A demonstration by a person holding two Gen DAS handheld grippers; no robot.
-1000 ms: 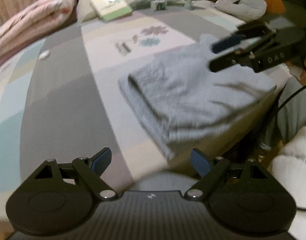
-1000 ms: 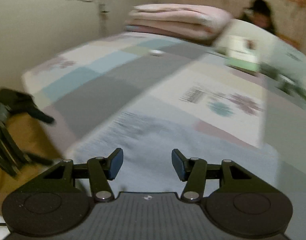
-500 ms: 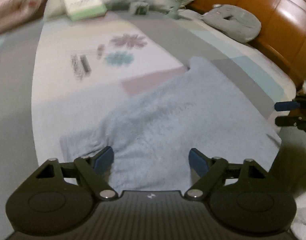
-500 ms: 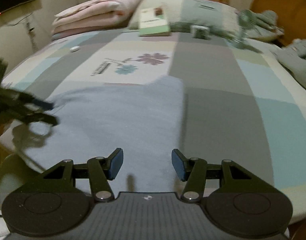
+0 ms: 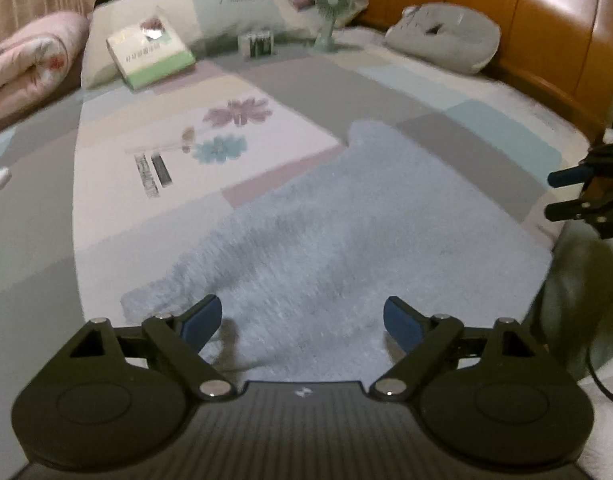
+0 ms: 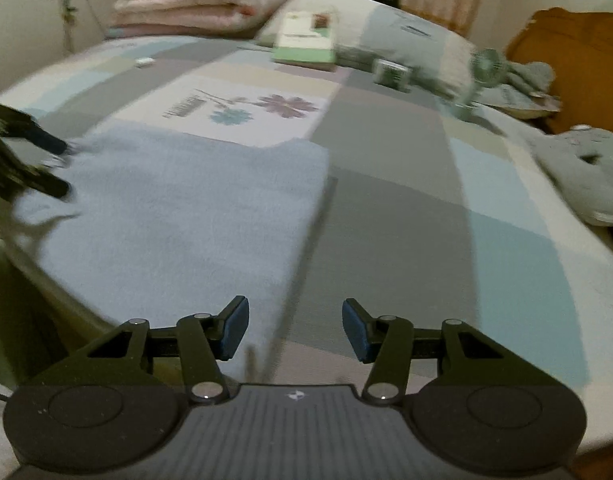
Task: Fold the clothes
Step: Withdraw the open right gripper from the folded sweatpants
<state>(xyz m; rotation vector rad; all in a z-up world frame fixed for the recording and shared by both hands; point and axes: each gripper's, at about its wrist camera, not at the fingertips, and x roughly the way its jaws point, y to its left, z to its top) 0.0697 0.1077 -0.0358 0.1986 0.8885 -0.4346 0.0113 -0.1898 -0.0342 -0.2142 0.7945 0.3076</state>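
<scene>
Pale blue fleecy garment (image 5: 366, 240) is spread flat at the near edge of the patchwork bed (image 5: 386, 92). It is judged soft, light and limp, best pinched at a corner or hem. Left gripper (image 5: 302, 316) is held wide, empty, above its near edge; right gripper (image 6: 294, 328) likewise wide, at the garment's right border.

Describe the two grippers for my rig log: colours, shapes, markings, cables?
Both match. The left gripper and right gripper have matte black ribbed bodies, a small white logo, round black side discs, angular linkage arms with silver pins, and dark blue pads. A black cable runs nearby.
</scene>
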